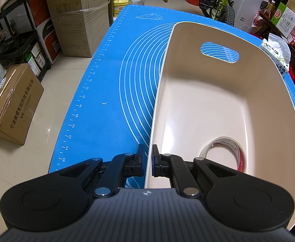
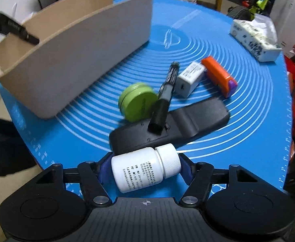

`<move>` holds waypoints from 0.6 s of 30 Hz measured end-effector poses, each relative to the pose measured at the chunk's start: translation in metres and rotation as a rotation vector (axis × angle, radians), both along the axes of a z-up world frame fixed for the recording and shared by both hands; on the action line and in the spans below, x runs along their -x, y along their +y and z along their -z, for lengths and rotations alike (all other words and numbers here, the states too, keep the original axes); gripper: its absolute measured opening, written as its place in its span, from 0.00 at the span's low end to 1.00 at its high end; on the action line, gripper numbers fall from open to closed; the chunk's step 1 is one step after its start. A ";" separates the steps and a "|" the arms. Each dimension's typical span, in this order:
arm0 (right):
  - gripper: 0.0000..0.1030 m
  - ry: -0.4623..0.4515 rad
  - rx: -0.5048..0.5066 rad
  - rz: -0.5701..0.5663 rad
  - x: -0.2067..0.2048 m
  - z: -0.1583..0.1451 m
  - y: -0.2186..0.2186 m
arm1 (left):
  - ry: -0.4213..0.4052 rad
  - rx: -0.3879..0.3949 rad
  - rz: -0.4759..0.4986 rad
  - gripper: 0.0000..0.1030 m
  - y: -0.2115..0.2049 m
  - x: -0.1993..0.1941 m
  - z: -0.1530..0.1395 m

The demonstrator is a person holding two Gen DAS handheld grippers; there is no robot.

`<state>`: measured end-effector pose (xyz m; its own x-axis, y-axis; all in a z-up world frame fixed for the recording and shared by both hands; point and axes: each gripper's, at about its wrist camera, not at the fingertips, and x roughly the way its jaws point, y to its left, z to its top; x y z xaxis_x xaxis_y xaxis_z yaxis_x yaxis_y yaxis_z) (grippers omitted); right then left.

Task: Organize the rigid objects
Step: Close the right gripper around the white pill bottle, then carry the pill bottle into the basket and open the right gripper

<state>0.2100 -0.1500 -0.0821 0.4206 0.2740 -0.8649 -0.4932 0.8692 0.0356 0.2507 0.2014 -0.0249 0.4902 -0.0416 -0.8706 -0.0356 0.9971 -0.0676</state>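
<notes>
The left gripper (image 1: 149,161) is pinching the near wall of the cream bin (image 1: 224,92), its 2 pads closed on the thin rim at about 6 o'clock in its own view, steadying the bin on the blue mat (image 1: 107,84); inside, 1 roll of tape (image 1: 224,153) is already lying at the bin's near end, toward 5 o'clock. In the right wrist view the bin is sitting at 10 o'clock, and the clutter is spreading from the centre toward 2 o'clock: a green tin (image 2: 137,104), a black marker (image 2: 165,98) leaning across a black remote (image 2: 173,129), a white charger (image 2: 189,78) and an orange stapler-like thing (image 2: 220,76), with a tissue pack (image 2: 254,40) far off at 1 o'clock. The right gripper (image 2: 145,169) is straddling a white pill bottle (image 2: 145,167) lying on its side at 6 o'clock, the blue pads meeting its base and cap end-on; I judge the grip to be seating but not firm. To do this well, the squeeze is needing to be even along the bottle's axis so it is not popping out, then lifting clear of the remote just behind before swinging toward 10 o'clock and releasing low inside the bin, away from the tape.
</notes>
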 end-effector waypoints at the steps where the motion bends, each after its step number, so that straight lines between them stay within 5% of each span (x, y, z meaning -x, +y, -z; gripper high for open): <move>1: 0.68 -0.008 -0.002 0.009 0.000 -0.003 -0.001 | 0.000 0.000 0.000 0.09 0.000 0.000 0.000; 18: 0.68 -0.270 -0.089 0.102 -0.014 -0.087 0.016 | 0.001 0.002 0.000 0.09 -0.001 -0.001 0.000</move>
<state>0.2243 -0.1341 0.0052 0.6617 0.2881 -0.6922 -0.4051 0.9142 -0.0067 0.2513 0.2008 -0.0247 0.4897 -0.0426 -0.8708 -0.0361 0.9970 -0.0691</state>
